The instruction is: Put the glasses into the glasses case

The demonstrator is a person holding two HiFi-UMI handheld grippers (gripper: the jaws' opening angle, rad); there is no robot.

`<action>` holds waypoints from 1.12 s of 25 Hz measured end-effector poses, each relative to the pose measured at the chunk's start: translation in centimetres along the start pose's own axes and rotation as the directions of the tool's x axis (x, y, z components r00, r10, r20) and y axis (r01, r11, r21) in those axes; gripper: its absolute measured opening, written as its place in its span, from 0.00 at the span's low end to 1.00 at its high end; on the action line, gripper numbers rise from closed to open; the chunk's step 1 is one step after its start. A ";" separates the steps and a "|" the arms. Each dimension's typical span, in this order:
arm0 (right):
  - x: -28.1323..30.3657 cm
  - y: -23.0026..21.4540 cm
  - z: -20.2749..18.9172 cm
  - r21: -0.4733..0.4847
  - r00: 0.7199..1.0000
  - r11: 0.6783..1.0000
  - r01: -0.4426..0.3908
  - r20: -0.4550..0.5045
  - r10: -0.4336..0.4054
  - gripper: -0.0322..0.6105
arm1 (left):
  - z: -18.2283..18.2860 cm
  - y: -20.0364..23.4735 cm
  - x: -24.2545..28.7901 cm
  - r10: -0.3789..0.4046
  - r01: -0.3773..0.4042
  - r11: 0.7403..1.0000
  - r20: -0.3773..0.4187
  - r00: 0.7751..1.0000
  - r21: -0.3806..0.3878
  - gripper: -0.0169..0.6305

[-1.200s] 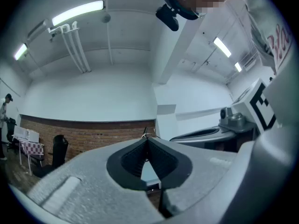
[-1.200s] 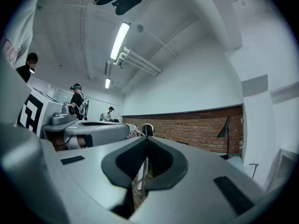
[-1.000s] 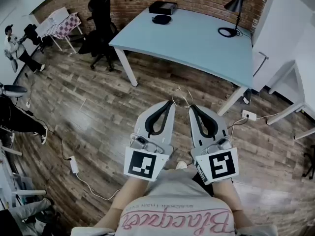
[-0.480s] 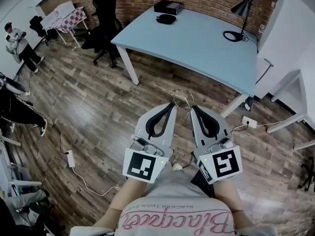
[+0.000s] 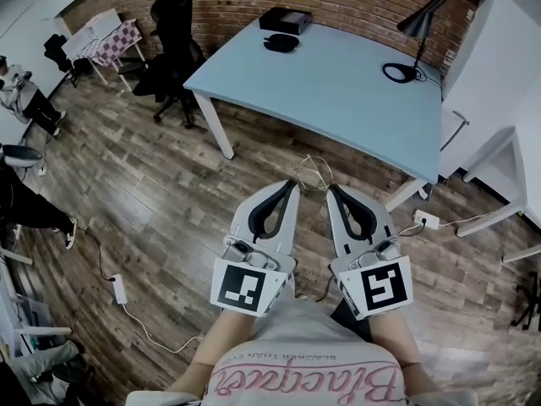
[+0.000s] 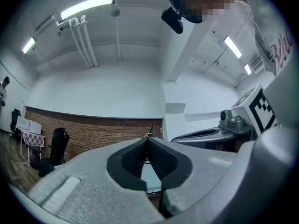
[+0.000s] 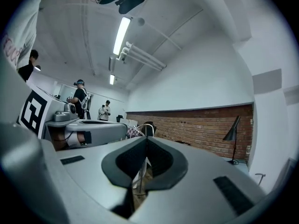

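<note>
Over wood floor [image 5: 161, 184], short of the table [image 5: 338, 91]: carrying glasses [image 5: 314, 172], wire frame clamped in both left gripper [image 5: 292, 183] and right gripper [image 5: 330, 186]; next, likely reaching to the case [image 5: 281, 42] at the table's far left.

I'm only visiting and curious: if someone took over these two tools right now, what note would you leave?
Left gripper: shut on the glasses, a thin wire frame.
Right gripper: shut on them too.
They hang over the floor, short of the table.
The glasses case, seemingly the dark oval, lies at the table's far end.
Done: glasses held.
Left: carry them over, put them in the case.
</note>
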State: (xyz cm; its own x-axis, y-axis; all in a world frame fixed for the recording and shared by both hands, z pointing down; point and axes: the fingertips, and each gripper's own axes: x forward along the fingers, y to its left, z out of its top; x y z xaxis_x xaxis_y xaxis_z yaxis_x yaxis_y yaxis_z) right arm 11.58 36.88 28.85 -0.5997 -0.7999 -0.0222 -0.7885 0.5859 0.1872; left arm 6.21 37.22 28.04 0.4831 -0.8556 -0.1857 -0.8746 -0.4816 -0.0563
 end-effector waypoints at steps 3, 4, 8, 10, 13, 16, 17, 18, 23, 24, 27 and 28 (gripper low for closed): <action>2.9 -1.4 0.0 -0.016 1.000 1.000 0.014 -0.008 -0.014 0.07 | 0.0 2.5 2.5 0.003 -0.003 1.000 0.020 1.000 0.007 0.03; 4.0 -1.9 -0.1 -0.020 1.000 1.000 0.018 -0.010 -0.018 0.07 | -0.1 3.4 3.3 0.003 -0.003 1.000 0.025 1.000 0.010 0.03; 8.8 -3.6 -0.3 -0.026 1.000 0.999 0.030 -0.008 -0.031 0.07 | -0.8 6.8 6.8 -0.006 0.006 1.000 0.015 1.000 -0.001 0.03; 11.2 -4.6 -0.3 -0.025 0.999 0.999 0.038 -0.004 -0.038 0.07 | -1.2 8.6 8.5 -0.014 0.014 1.000 0.009 1.000 0.001 0.03; 14.6 -6.0 -0.2 -0.021 0.999 0.999 0.050 -0.006 -0.050 0.07 | -1.5 11.3 11.0 -0.024 0.024 1.000 0.004 1.000 0.003 0.03; 17.8 -6.9 0.0 -0.020 0.998 0.998 0.061 -0.006 -0.061 0.07 | -1.7 13.7 13.1 -0.040 0.040 0.999 -0.004 0.999 0.014 0.03; 18.8 -7.2 0.1 -0.024 0.998 0.998 0.066 -0.004 -0.066 0.07 | -1.7 14.5 13.7 -0.043 0.043 0.999 -0.001 0.999 0.018 0.03; 19.8 -7.5 0.1 -0.028 0.998 0.997 0.070 -0.002 -0.071 0.07 | -1.7 15.3 14.3 -0.046 0.046 0.999 0.003 0.999 0.020 0.03; 23.3 -8.2 -0.8 -0.035 0.997 0.996 0.078 -0.025 -0.079 0.07 | -3.0 18.6 16.2 -0.041 0.041 0.999 -0.002 0.999 -0.004 0.03; 23.9 -8.3 -0.9 -0.036 0.996 0.996 0.077 -0.032 -0.078 0.07 | -3.2 19.2 16.6 -0.039 0.039 0.999 0.000 0.999 -0.005 0.03; 25.6 -9.0 -1.2 -0.042 0.996 0.996 0.075 -0.046 -0.077 0.07 | -4.1 20.9 17.9 -0.034 0.034 0.999 -0.010 0.999 -0.006 0.03; 26.2 -9.3 -1.4 -0.042 0.996 0.996 0.075 -0.051 -0.077 0.07 | -4.5 21.4 18.2 -0.032 0.032 0.999 -0.021 0.999 -0.009 0.03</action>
State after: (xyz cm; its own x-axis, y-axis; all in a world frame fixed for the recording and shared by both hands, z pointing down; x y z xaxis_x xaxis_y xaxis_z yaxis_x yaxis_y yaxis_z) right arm 3.41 10.30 27.88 -0.5290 -0.8485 0.0138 -0.8249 0.5180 0.2264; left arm -3.49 10.50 27.84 0.5115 -0.8436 -0.1635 -0.8584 -0.5101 -0.0535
